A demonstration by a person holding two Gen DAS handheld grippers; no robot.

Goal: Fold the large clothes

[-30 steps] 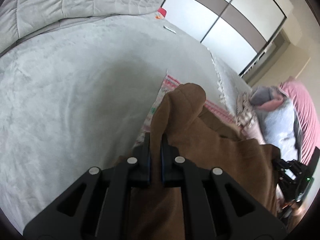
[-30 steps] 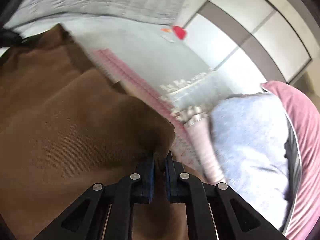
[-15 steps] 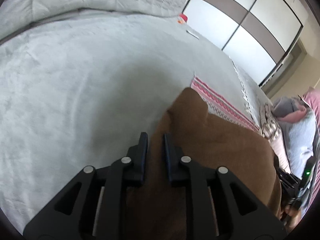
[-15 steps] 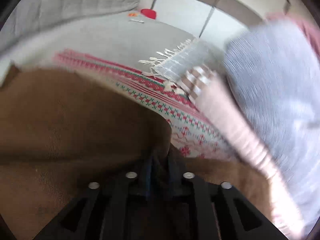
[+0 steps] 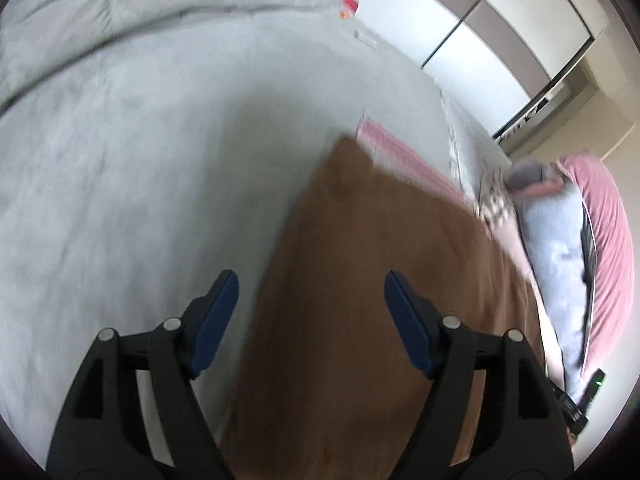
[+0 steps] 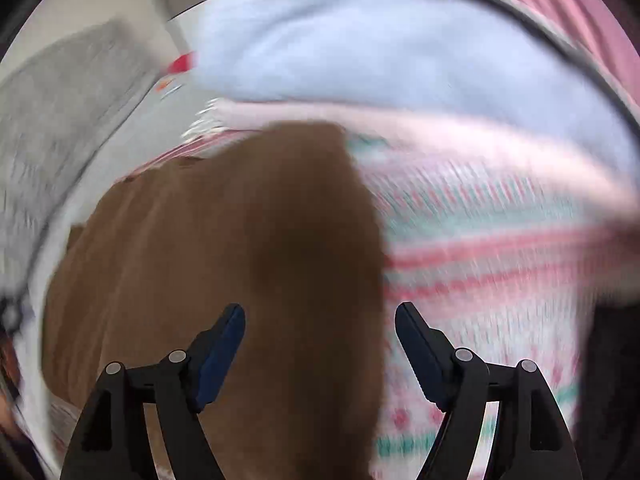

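A large brown garment point(image 5: 360, 280) lies spread flat on the grey bed cover point(image 5: 140, 160), over a pink patterned cloth point(image 5: 400, 156). My left gripper point(image 5: 312, 300) is open and empty above the garment's left edge. In the right wrist view the brown garment point(image 6: 240, 260) lies on the pink and green patterned cloth point(image 6: 480, 260). My right gripper point(image 6: 320, 332) is open and empty above the garment's right edge. Both views are blurred by motion.
A pile of clothes, pale blue point(image 5: 556, 260) and pink point(image 5: 608, 232), lies to the right on the bed. It fills the top of the right wrist view point(image 6: 380, 48). A grey quilt point(image 5: 120, 8) lies at the back. White wardrobe doors point(image 5: 480, 20) stand beyond.
Both grippers were shut on the brown garment and have opened, letting it go. The garment now lies flat on the bed. The right gripper has swung toward the clothes pile.
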